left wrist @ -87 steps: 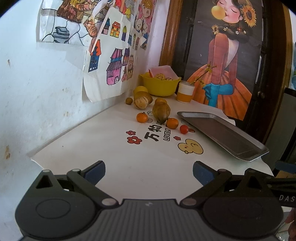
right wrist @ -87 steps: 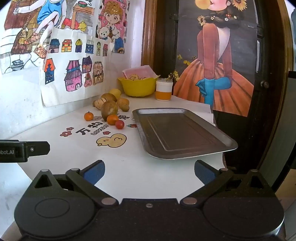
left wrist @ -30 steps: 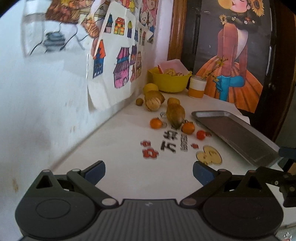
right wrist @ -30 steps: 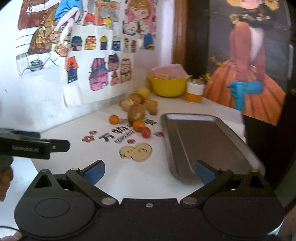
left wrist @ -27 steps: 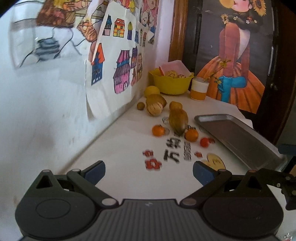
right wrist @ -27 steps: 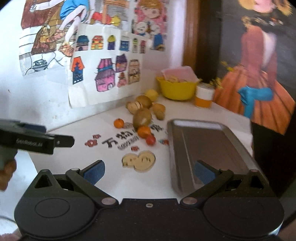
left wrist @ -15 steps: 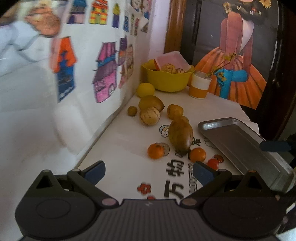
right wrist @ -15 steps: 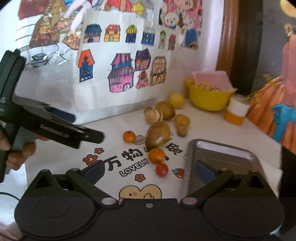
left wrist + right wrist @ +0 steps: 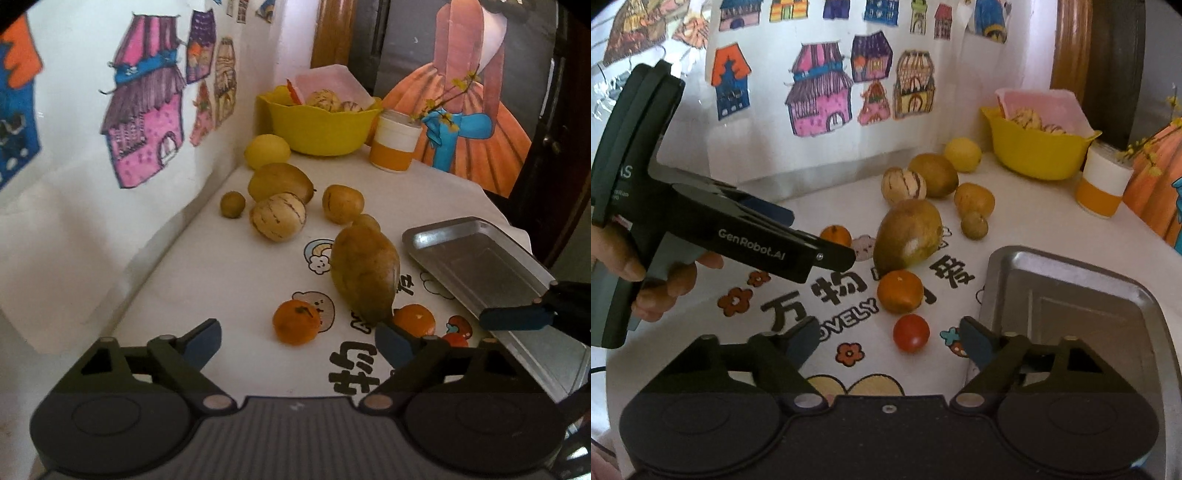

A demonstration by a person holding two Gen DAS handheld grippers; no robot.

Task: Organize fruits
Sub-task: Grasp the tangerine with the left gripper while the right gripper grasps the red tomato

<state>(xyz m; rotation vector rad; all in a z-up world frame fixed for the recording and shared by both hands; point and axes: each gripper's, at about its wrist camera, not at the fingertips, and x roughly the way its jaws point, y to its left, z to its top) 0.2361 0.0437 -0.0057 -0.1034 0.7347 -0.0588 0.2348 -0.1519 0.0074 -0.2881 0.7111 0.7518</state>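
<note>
My right finger hides most of the tomato (image 9: 455,336); the tray (image 9: 1071,295) runs off the frame's right edge.

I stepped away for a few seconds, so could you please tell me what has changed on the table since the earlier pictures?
Both grippers advanced toward the fruit: the left gripper now faces the small orange, the right gripper the cherry tomato. Both jaws remain open and empty. The fruit, the metal tray and the yellow bowl have not moved.
</note>
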